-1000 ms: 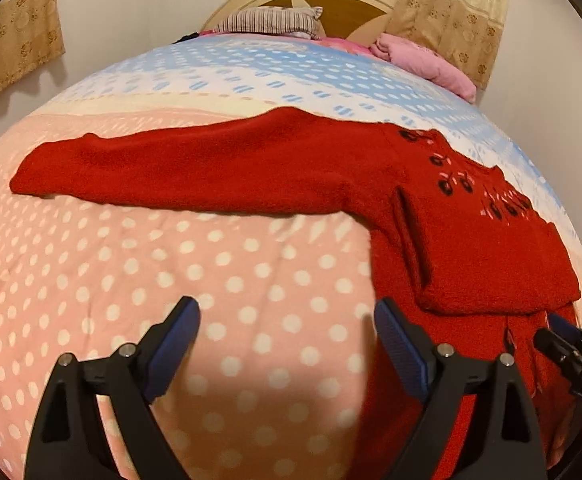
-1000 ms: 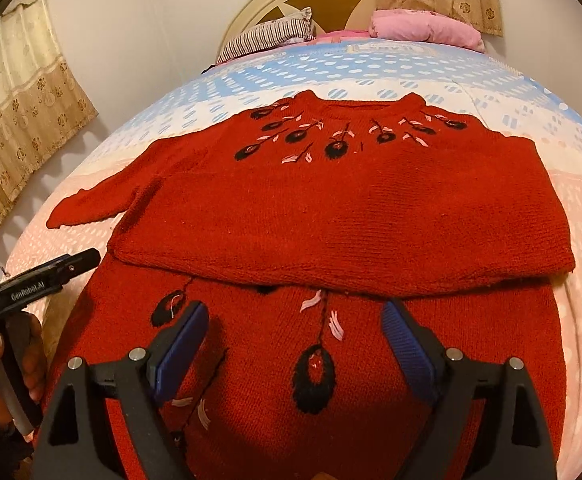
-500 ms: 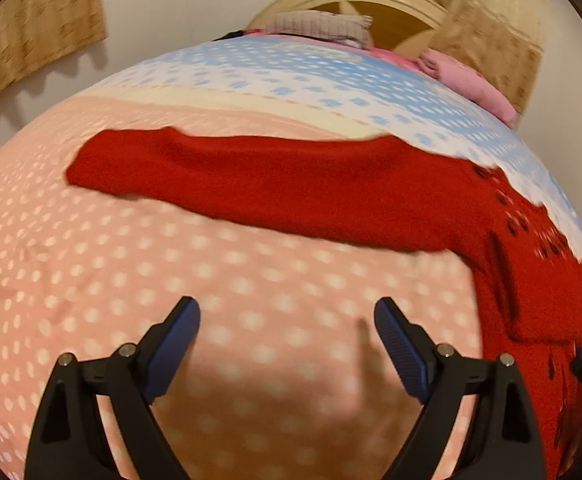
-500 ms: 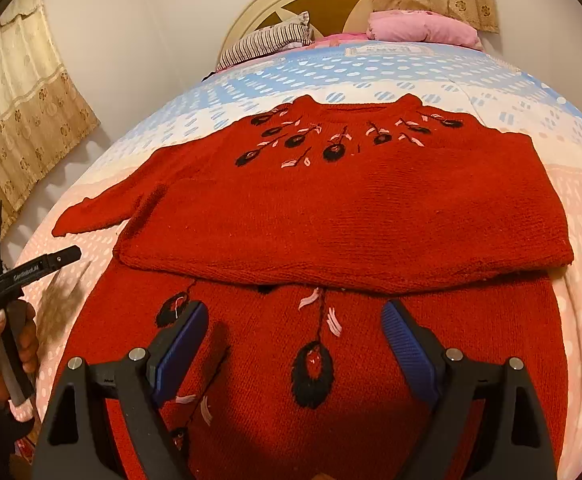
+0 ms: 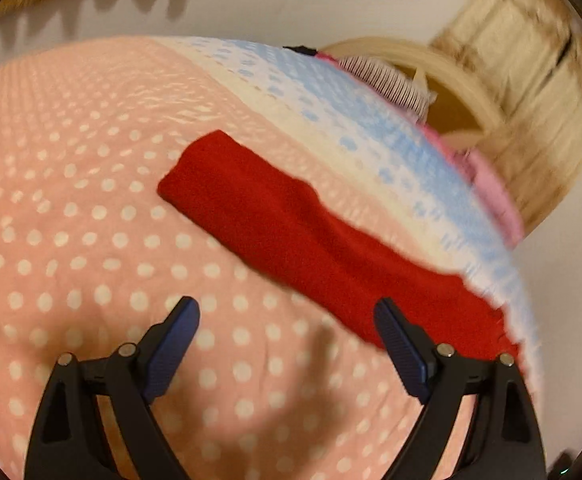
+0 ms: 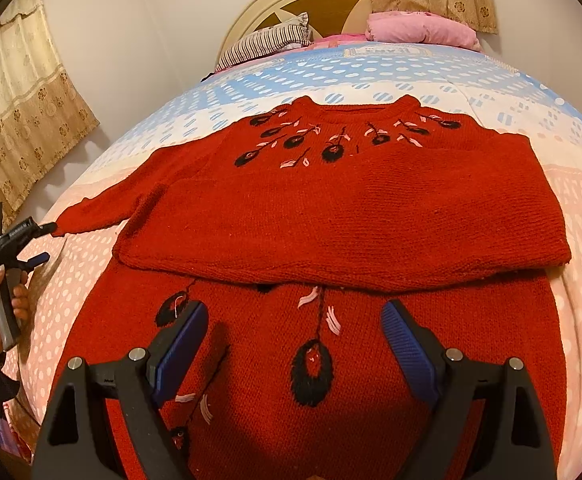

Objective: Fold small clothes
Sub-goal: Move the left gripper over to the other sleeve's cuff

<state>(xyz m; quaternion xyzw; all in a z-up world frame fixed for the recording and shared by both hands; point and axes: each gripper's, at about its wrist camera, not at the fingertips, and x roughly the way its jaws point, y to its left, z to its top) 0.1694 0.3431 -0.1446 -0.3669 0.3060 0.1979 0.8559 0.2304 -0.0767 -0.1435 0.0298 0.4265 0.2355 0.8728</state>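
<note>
Dotted bedspread, red sweater half-folded, both claws gaping

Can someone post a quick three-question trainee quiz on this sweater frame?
1. True or false: the left gripper is shut on the outstretched sleeve.
2. Which sleeve already lies folded across the red sweater: A, the one on the picture's right; B, the one on the picture's left?
3. What lies between the right gripper fingers?

Key: 1 false, open and empty. 2 A. 3 The sweater's lower front, ungripped.
</note>
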